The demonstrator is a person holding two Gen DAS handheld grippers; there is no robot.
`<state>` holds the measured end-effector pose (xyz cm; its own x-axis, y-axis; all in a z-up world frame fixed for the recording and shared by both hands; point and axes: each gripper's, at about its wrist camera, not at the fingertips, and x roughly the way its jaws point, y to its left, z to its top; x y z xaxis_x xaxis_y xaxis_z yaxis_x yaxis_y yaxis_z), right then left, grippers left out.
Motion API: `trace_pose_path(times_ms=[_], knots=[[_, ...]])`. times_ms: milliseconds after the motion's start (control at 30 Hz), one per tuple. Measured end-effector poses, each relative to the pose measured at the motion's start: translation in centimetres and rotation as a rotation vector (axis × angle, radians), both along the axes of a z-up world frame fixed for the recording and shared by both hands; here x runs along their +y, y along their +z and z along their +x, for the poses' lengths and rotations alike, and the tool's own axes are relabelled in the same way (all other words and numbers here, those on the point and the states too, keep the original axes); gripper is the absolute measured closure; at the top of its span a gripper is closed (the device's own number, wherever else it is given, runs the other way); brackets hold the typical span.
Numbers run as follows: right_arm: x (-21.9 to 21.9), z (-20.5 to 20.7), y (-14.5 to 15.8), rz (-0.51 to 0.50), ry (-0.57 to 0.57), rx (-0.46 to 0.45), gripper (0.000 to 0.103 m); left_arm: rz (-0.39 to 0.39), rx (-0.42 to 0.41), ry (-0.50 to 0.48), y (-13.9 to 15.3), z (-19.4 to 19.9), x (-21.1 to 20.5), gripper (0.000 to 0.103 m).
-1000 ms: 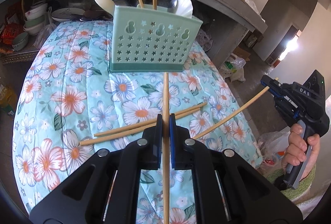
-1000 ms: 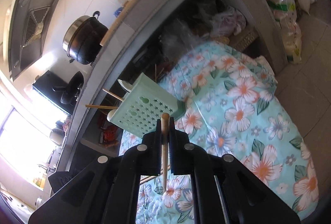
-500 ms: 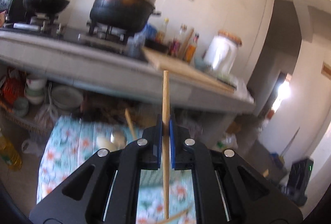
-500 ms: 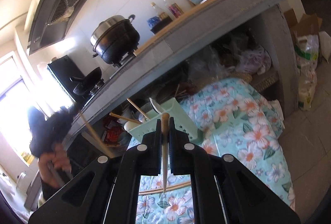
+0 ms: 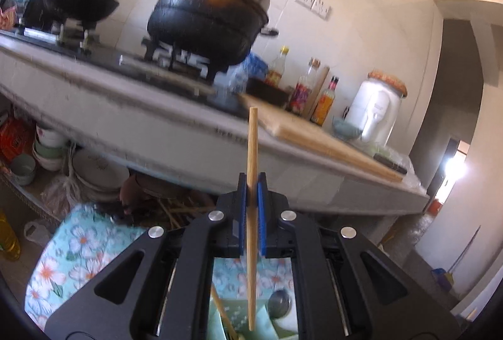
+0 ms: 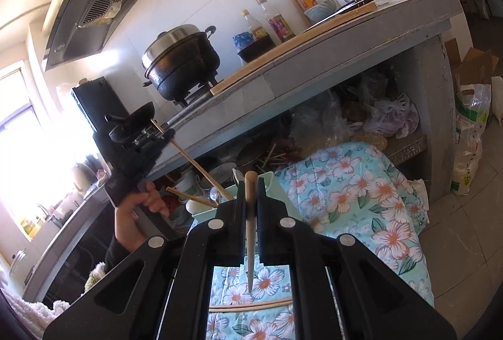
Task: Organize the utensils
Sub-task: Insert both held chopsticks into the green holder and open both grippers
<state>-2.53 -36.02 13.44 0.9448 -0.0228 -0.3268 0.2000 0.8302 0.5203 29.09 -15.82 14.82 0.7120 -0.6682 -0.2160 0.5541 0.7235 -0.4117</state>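
My left gripper (image 5: 252, 183) is shut on a wooden chopstick (image 5: 252, 145) that stands nearly upright. The stick's lower end hangs over the mint-green utensil holder (image 5: 262, 322), which holds a spoon (image 5: 278, 307) and another chopstick (image 5: 221, 310). In the right wrist view the left gripper (image 6: 160, 131), held by a hand (image 6: 138, 208), slants its chopstick (image 6: 195, 164) down toward the holder (image 6: 270, 183). My right gripper (image 6: 251, 183) is shut on a second chopstick (image 6: 250, 245), above the floral cloth. Two chopsticks (image 6: 251, 305) lie on the cloth below it.
The floral-clothed table (image 6: 361, 198) stands in front of a grey kitchen counter (image 6: 314, 66) with a lidded black pot (image 6: 180, 63), bottles, a cutting board and a white jug. Bowls and bags fill the space under the counter. Sacks (image 6: 468, 135) sit on the floor at right.
The left gripper rose and tilted up with its chopstick, from above the table to over the holder. The right gripper lifted a little and rolled, still gripping its chopstick.
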Motion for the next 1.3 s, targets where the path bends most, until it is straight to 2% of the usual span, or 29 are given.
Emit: trace_pose_path(times_ms=[100,167,300,400,500,633,900,1000,1167,1300], knots=[[-0.2,0.6,0.3,-0.006,0.003,0.002,0.097,0.021,0.03,-0.016,-1.9,-0.7,0.3,0.096],[-0.2,1.0,1.2,-0.028,0.008,-0.018,0.097,0.028,0.025,-0.017,-2.5,-1.6,1.1,0.079],[0.3,2.1,4.2,-0.102,0.023,-0.097,0.097,0.034,-0.014,-0.014,-2.5,-4.1,3.3,0.062],[1.1,3.6,6.8,-0.176,0.033,-0.151,0.097,0.056,-0.047,0.002,-2.3,-6.4,5.3,0.057],[2.4,6.1,8.9,-0.27,0.032,-0.18,0.097,0.096,-0.041,0.01,-3.0,-8.6,7.3,0.053],[4.3,9.8,10.2,-0.38,0.047,-0.176,0.097,0.149,-0.005,0.018,-4.7,-11.0,9.7,0.051],[7.5,14.1,8.9,-0.521,0.069,-0.092,0.097,0.392,0.103,0.082,-9.6,-14.6,12.6,0.05],[8.5,15.0,8.2,-0.554,0.085,-0.072,0.097,0.456,0.134,0.121,-10.6,-15.0,13.1,0.049],[9.4,16.4,7.1,-0.586,0.104,-0.036,0.097,0.579,0.115,0.189,-11.1,-15.8,13.2,0.049],[9.7,17.2,6.0,-0.601,0.099,-0.005,0.097,0.601,0.095,0.225,-10.8,-16.1,13.7,0.049]])
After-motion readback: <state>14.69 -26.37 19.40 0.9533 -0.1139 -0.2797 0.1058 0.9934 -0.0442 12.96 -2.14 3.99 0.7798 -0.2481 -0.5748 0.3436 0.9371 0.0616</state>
